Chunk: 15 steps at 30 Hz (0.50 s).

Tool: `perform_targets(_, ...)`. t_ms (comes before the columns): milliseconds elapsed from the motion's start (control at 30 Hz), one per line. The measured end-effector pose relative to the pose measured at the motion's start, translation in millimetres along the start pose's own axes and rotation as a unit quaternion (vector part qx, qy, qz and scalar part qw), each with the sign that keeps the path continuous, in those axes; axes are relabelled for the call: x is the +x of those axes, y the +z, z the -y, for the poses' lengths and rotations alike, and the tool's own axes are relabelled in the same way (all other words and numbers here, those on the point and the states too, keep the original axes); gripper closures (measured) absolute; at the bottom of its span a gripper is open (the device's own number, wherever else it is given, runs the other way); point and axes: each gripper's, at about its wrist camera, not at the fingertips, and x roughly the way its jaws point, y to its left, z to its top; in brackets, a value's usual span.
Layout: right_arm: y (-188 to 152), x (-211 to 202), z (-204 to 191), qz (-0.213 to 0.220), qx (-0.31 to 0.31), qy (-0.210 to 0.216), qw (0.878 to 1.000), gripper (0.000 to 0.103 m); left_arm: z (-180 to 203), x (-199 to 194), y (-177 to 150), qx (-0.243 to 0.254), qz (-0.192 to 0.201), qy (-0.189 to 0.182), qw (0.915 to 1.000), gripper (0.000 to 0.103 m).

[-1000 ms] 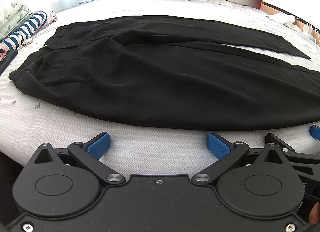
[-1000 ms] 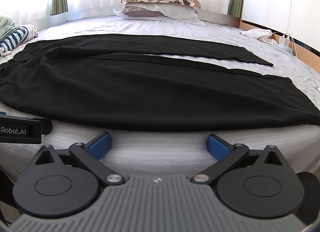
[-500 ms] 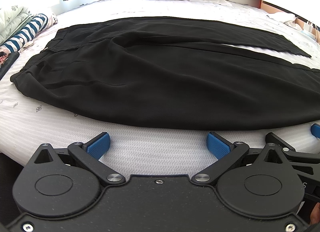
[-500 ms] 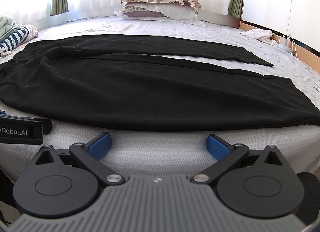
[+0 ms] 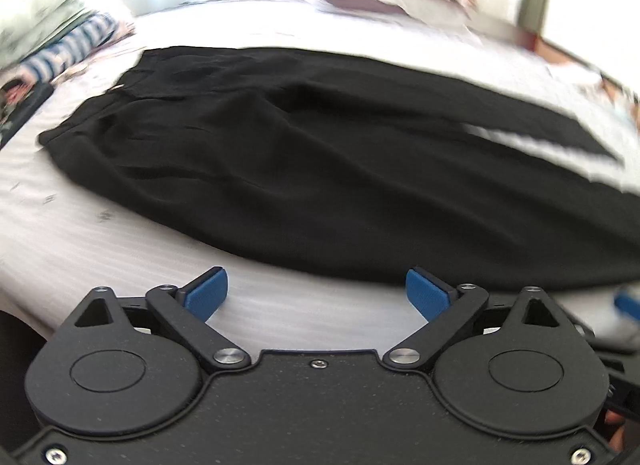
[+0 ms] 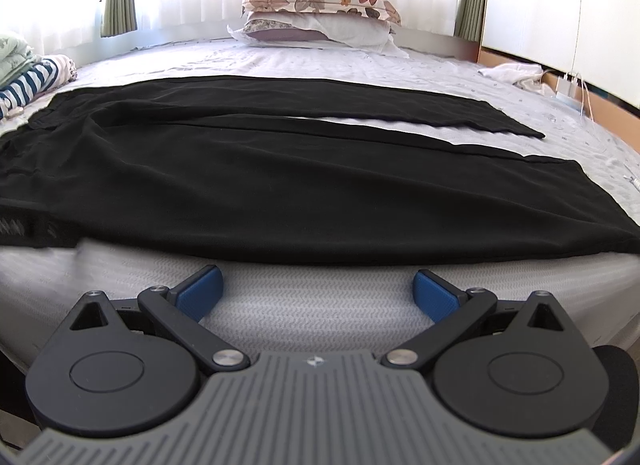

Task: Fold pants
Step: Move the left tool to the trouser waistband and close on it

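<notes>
Pants [image 6: 304, 185], black, lie spread flat on the bed [image 6: 320, 313] just ahead of both my tongs. My right gripper [image 6: 316, 293] is spread wide and holds nothing, with a strip of bare sheet between its blue tips and the near hem edge. My left gripper [image 5: 316, 291] is likewise spread and empty, its right tip close to the same edge; that view is blurred. Beyond the tips the waistband runs off left and the two legs fan out right, a wedge of sheet between them. Farther back I see open mattress, striped folded clothes [image 6: 32, 85] far left, and stacked pillows [image 6: 320, 13] at the far end.
</notes>
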Motion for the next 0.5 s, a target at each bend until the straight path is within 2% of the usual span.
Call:
perform_targets(100, 5.7, -7.2, 10.4, 0.007, 0.036, 0.03, 0.999, 0.0, -40.0, -11.8, 14.9, -0.046, 0.033, 0.024, 0.9981, 0.007)
perform_targets(233, 15.8, -11.7, 17.4, 0.032, 0.065, 0.053, 0.996, 0.0, -96.7, -12.6, 37.6, -0.095, 0.066, 0.093, 0.9889, 0.008)
perform_targets(333, 26.7, -13.0, 15.8, 0.064, 0.063, 0.049, 0.995, 0.0, -142.0, -2.6, 56.1, -0.141, 0.077, 0.133, 0.9781, 0.011)
perform_targets(500, 41.9, 5.6, 18.1, 0.068, 0.048, 0.01, 0.997, 0.0, -211.0, 27.1, 72.6, -0.216, 0.079, 0.172, 0.9578, 0.02)
